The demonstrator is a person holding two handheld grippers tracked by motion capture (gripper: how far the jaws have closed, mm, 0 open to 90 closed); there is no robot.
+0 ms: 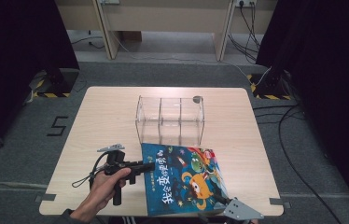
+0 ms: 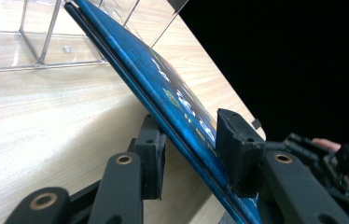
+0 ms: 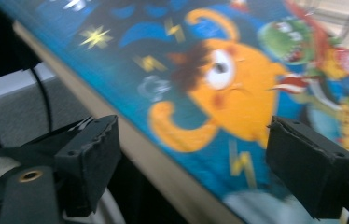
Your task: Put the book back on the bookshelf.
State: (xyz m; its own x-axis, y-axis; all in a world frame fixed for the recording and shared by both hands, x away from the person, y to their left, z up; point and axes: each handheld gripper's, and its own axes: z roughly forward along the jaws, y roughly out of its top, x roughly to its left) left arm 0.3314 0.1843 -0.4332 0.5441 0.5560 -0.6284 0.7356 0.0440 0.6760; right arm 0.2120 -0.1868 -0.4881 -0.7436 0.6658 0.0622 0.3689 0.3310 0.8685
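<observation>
A blue picture book (image 1: 182, 179) with an orange cartoon creature on its cover lies at the table's front, just before a clear three-compartment box (image 1: 170, 119). My left gripper (image 1: 148, 165), held in a hand, is shut on the book's left edge. In the left gripper view the pads (image 2: 150, 144) clamp the book (image 2: 130, 65) on both sides, and it slants up off the wood toward the clear box (image 2: 32, 42). My right gripper (image 1: 219, 201) is at the book's front right corner. Its jaws (image 3: 196, 154) stand wide open, with the blurred cover (image 3: 219, 79) beyond them.
The wooden table (image 1: 107, 121) has bare surface left of and behind the box. A small grey object (image 1: 197, 98) sits on the box's back right corner. Dark curtains flank the table, and cables run across the floor at right (image 1: 289, 140).
</observation>
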